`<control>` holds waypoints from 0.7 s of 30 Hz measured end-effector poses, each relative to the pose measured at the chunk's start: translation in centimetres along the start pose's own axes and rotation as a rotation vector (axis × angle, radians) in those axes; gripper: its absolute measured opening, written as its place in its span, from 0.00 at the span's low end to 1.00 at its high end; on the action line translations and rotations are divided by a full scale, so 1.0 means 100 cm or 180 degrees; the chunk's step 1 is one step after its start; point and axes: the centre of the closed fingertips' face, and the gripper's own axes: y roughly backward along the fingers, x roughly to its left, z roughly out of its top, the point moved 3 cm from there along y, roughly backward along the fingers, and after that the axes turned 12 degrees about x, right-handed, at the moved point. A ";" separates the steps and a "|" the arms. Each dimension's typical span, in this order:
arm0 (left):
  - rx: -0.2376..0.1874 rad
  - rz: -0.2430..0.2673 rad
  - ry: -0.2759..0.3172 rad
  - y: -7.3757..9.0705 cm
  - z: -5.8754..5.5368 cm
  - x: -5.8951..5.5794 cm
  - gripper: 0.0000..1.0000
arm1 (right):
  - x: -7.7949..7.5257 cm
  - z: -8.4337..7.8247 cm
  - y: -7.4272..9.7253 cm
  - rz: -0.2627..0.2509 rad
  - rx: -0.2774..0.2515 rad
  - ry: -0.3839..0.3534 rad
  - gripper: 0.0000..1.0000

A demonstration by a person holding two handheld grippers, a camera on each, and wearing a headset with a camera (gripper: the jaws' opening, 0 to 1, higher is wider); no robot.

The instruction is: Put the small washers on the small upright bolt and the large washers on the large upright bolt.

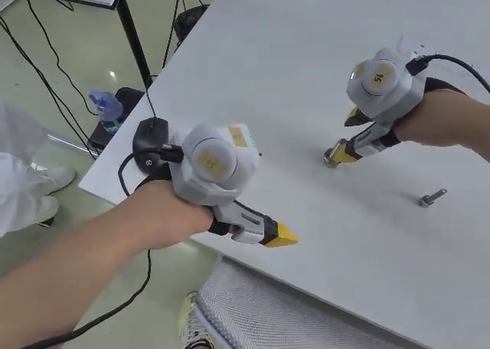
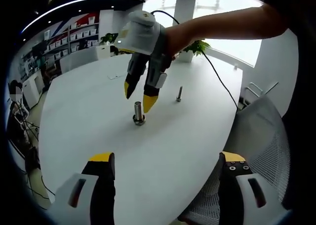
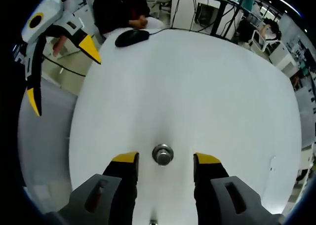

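A grey mesh chair sits closest, tucked at the edge of the white table, on the person's side of the large upright bolt. Next comes the left gripper, held in the person's left hand above the table's edge, well apart from the large upright bolt and pointing toward it. Its jaws stand wide apart with nothing between them. A black mouse with its cable lies on the table behind that hand, farther from the large upright bolt than the left gripper is.

The large upright bolt stands on bare table out in the middle. A wider metal ring circles its foot; I cannot tell whether that is a washer or part of the bolt.

The right gripper hangs tips-down right over the large upright bolt. In the right gripper view the bolt shows end-on between the two yellow tips, with a gap on each side, so the jaws are parted, one to each side of it, and they hold nothing. In the left gripper view the tips sit at about the height of the bolt's top.

The small upright bolt stands beyond and to the right of the large upright bolt, apart from it, with nothing on its shaft that I can make out.
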 end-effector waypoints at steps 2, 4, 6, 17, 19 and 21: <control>-0.0026 0.0003 0.0029 0.001 0.002 0.000 0.87 | 0.001 -0.003 0.008 -0.0044 -0.0079 -0.0017 0.48; -0.0035 0.0006 0.0042 0.002 0.004 0.000 0.87 | 0.001 -0.007 0.015 -0.0081 -0.0154 -0.0031 0.49; -0.0028 0.0019 0.0027 0.002 0.005 -0.001 0.87 | 0.003 -0.013 0.025 -0.0114 -0.0241 -0.0097 0.49; -0.0128 0.0026 0.0128 0.002 0.007 -0.009 0.87 | 0.016 -0.043 0.077 -0.0402 -0.0939 -0.0431 0.56; -0.0147 0.0026 0.0164 0.003 0.007 -0.009 0.87 | 0.018 -0.047 0.084 -0.0467 -0.1057 -0.0493 0.57; -0.0193 0.0042 0.0176 0.005 0.009 -0.010 0.88 | 0.024 -0.055 0.095 -0.0489 -0.1194 -0.0585 0.58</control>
